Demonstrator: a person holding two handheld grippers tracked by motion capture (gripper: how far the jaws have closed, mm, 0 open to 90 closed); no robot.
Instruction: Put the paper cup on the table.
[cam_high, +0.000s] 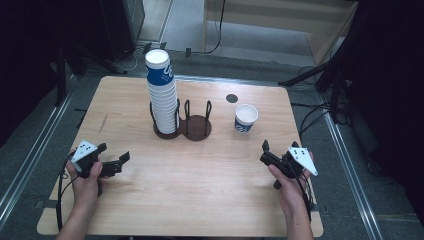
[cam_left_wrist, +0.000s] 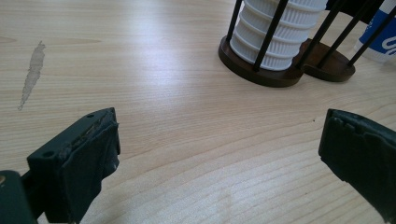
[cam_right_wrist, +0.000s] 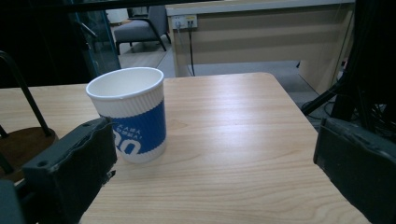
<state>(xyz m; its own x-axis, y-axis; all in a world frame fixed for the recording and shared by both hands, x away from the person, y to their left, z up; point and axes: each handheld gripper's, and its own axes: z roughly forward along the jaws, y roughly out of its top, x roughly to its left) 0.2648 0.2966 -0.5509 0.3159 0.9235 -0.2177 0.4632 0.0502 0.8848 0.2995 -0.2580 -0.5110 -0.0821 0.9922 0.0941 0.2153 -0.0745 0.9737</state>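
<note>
Both tongs gape, released: my left gripper (cam_high: 116, 161) over smooth pale woodgrain, my right gripper (cam_high: 264, 152) near the upright ribbed paper cup (cam_high: 246, 118) beside a dark round-based holder (cam_high: 187, 127).

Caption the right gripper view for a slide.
Open right gripper faces a lone upright blue-and-white paper cup on the wooden table, jaws wide apart and touching nothing.

From my left gripper (cam_left_wrist: 219, 154) the stack (cam_left_wrist: 280, 32) loses its top; the far cup (cam_left_wrist: 380, 42) hides behind rods.
</note>
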